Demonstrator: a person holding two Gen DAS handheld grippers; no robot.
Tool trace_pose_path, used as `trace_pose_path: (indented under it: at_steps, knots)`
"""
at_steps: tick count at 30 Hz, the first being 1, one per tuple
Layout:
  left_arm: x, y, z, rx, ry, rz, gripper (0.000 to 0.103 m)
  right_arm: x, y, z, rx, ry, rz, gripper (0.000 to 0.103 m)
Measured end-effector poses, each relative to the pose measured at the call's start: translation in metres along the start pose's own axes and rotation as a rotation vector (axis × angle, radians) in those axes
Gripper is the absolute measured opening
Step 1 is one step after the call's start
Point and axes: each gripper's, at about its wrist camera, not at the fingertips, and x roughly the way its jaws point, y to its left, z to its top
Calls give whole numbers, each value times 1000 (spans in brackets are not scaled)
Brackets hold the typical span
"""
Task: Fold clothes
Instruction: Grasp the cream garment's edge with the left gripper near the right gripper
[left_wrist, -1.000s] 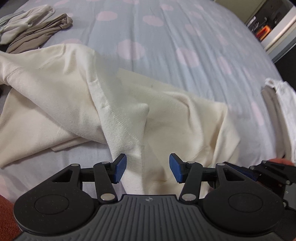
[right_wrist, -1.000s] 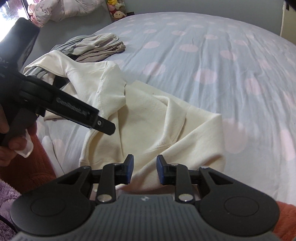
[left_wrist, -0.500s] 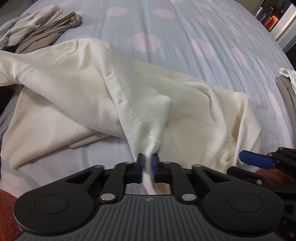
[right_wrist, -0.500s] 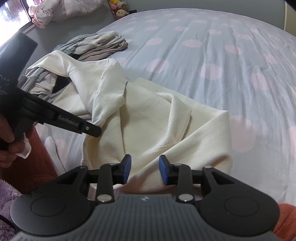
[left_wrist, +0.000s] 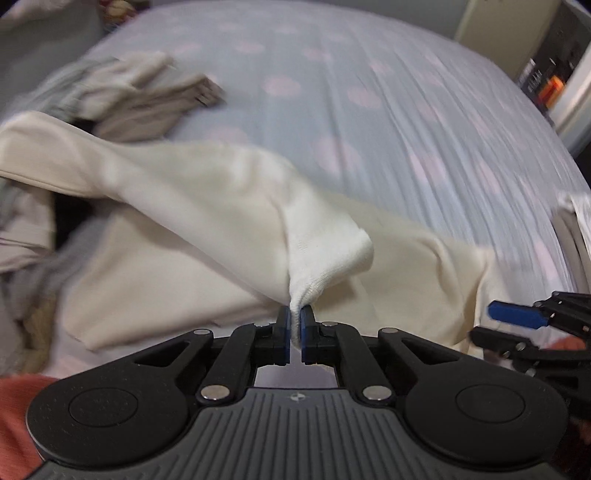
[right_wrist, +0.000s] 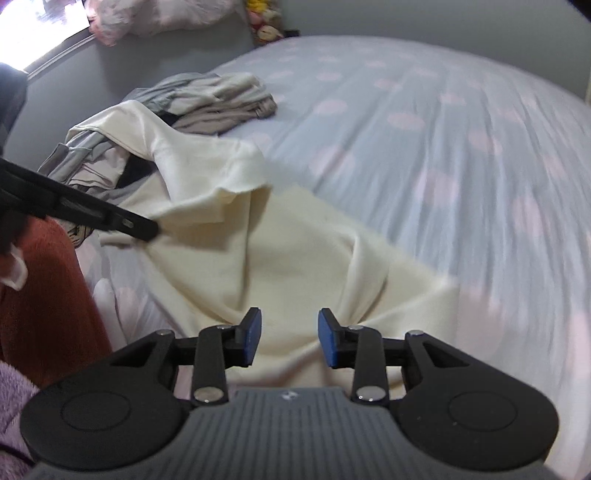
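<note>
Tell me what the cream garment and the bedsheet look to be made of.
Cream garment: soft matte knit, likely cotton fleece; its cuff, pinched in the left gripper, shows fine ribbing. Bedsheet: thin, smooth woven fabric, probably cotton, pale blue with pink dots and fine creases.

My left gripper (left_wrist: 294, 325) has its blue fingers (left_wrist: 283, 326) pinched nearly together on the cream sleeve cuff (left_wrist: 325, 258). My right gripper (right_wrist: 290, 338) hovers with fingers (right_wrist: 253, 334) spread apart, pointing toward 12 o'clock.

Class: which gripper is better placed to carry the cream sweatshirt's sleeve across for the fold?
Left. The left gripper is shut on the cream sweatshirt's ribbed cuff; the right gripper hangs open above the body.
</note>
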Motion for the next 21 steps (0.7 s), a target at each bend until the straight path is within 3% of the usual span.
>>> trace_pose_path:
  at_steps: [6,14,21]
  knots:
    - [-42,53,20,-47,-91,95,3,11,2,48,-158,-48,-6,36]
    - [-46,125,29,-85,-75,231,3,57,34,108,-495,-85,40,25]
    - [-17,162,12,-176,0,200,3,107,86,160,-892,-64,93,25]
